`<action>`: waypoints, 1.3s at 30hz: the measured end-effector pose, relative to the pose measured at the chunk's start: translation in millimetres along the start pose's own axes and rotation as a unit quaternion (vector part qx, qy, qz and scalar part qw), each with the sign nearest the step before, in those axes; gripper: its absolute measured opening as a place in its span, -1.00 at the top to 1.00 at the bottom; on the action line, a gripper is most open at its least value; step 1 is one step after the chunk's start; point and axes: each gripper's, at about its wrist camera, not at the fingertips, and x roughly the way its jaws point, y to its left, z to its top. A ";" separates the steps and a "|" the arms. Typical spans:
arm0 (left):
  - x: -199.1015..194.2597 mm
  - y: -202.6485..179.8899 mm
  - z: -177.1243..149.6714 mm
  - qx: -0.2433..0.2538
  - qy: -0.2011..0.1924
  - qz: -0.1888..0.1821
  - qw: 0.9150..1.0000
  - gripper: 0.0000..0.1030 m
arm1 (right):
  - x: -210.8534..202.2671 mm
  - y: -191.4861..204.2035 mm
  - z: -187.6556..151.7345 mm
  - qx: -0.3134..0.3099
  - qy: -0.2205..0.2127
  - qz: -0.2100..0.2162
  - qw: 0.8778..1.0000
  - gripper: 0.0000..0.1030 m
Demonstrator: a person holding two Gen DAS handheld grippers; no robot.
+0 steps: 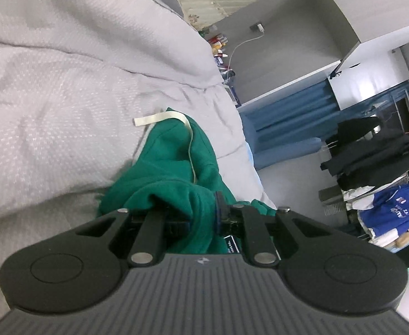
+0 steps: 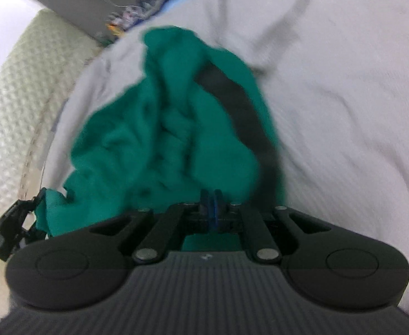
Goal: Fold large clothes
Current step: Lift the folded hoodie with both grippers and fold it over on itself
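A green garment (image 1: 173, 150) lies bunched on the pale grey bed cover (image 1: 51, 111), and a cream drawstring (image 1: 160, 119) trails from it. My left gripper (image 1: 196, 210) is shut on a thick fold of the green fabric, which wraps over its left finger. In the blurred right wrist view the same green garment (image 2: 154, 128), with a dark stripe (image 2: 243, 114), rises straight from my right gripper (image 2: 211, 209). Its blue pads sit almost together, shut on the cloth's edge. The left gripper's black body (image 2: 12, 229) shows at the left edge, holding green cloth.
A large pale pillow or duvet fold (image 1: 106, 22) lies behind the garment. Beyond the bed are blue curtains (image 1: 288, 117), a rack of dark clothes (image 1: 372, 150), a blue jersey (image 1: 394, 209) and small bottles (image 1: 218, 44). A cream quilted headboard (image 2: 14, 106) borders the bed.
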 end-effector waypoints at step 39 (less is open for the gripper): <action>-76.6 1.5 -28.0 0.019 0.018 -0.030 0.999 0.67 | -51.7 69.1 -47.3 -0.030 -0.006 0.097 0.995 0.84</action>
